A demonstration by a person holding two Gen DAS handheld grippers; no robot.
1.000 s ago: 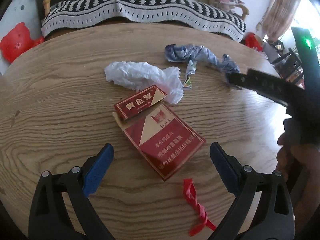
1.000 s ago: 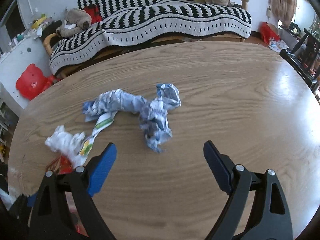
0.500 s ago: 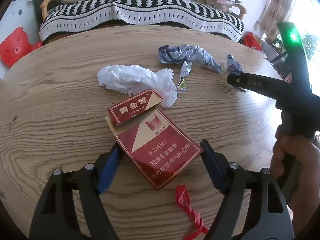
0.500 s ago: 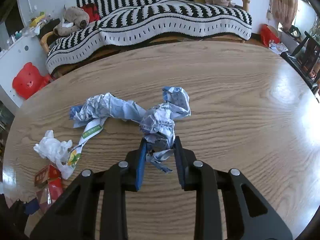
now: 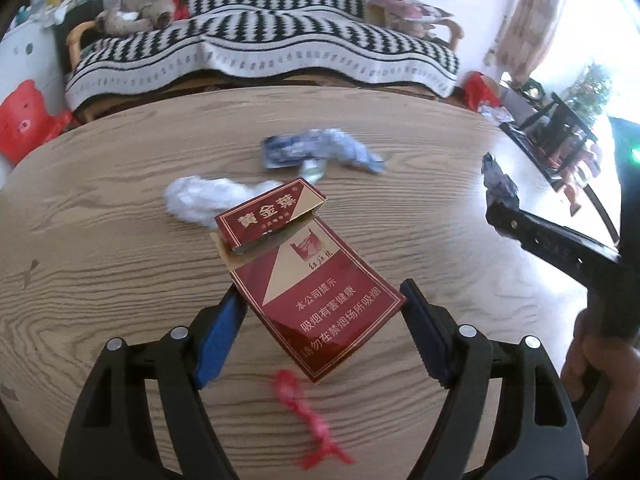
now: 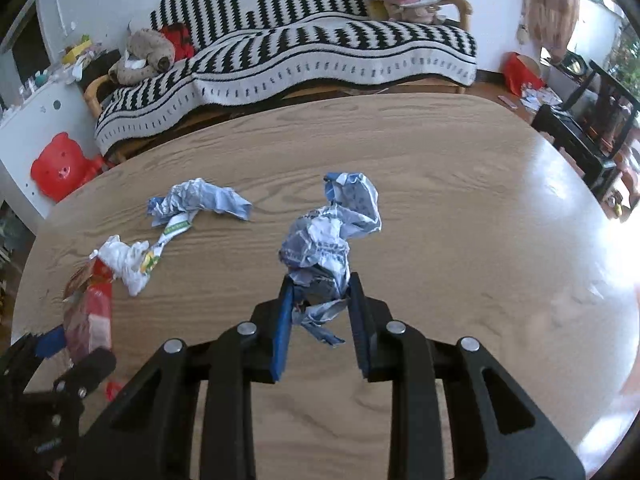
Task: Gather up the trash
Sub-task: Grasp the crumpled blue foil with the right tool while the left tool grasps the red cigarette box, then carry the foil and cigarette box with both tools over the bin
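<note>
My left gripper [image 5: 320,294] is shut on a flat red cigarette pack [image 5: 332,312] with its lid flipped open, held tilted just above the wooden table [image 5: 100,240]. In the right wrist view my right gripper [image 6: 320,284] is shut on a crumpled blue-and-white paper wad [image 6: 332,224], lifted off the table. The left wrist view shows that wad [image 5: 498,184] at the right gripper's tip. On the table lie a second crumpled blue paper [image 6: 196,200], a white tissue [image 5: 204,196] and a red twisted strip [image 5: 308,420].
A green-and-white wrapper strip [image 6: 168,236] lies between the blue paper and the tissue. A sofa with a black-and-white striped blanket [image 6: 320,48] stands beyond the far table edge, a red bear stool [image 6: 60,166] at the left, a dark chair [image 6: 580,128] at the right.
Both grippers went from open to shut. The left took the cigarette pack and raised it. The right took one paper wad, pulled it away from the other blue paper and lifted it.
</note>
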